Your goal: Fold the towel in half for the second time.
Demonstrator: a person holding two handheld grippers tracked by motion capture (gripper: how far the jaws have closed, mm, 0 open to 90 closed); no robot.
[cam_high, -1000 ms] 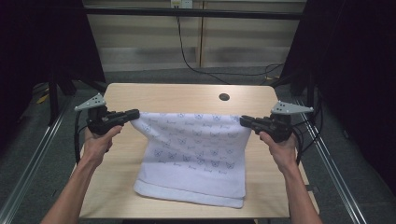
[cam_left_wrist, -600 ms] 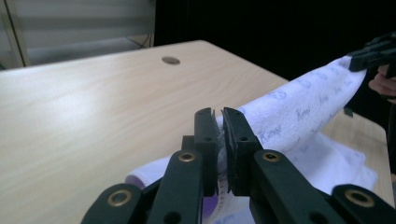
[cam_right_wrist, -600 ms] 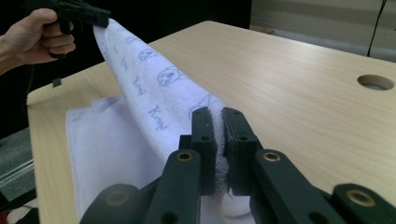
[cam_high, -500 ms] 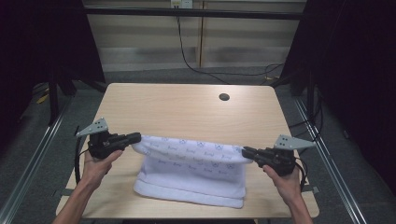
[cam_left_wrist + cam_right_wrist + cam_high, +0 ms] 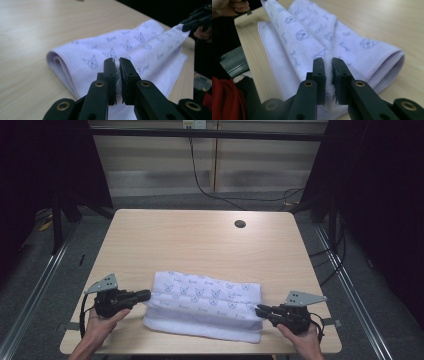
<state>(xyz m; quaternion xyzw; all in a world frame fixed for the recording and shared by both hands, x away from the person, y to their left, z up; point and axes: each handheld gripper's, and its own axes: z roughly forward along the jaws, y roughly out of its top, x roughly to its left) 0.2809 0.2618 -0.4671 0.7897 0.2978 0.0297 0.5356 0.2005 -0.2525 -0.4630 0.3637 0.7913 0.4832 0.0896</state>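
A pale lilac towel (image 5: 205, 305) printed with small animal faces lies folded in a long band across the near part of the wooden table (image 5: 200, 240). My left gripper (image 5: 149, 293) is shut on the towel's top edge at its left end; the left gripper view has the cloth (image 5: 100, 50) bunched between the jaws (image 5: 116, 60). At the right end my right gripper (image 5: 258, 308) pinches the same edge. Its jaws (image 5: 328, 60) have just been opening a little, with the towel (image 5: 352, 45) still squeezed between the pads. Both grippers sit low, close to the tabletop.
A small round hole (image 5: 240, 224) sits in the table near its far right corner. Metal rails (image 5: 45, 270) run along the floor on both sides. A black cable (image 5: 200, 175) hangs behind the table. The table's near edge lies just under both hands.
Both hands came down and toward the near edge with the towel's upper edge. The towel went from hanging stretched between the grippers to lying folded on the table.
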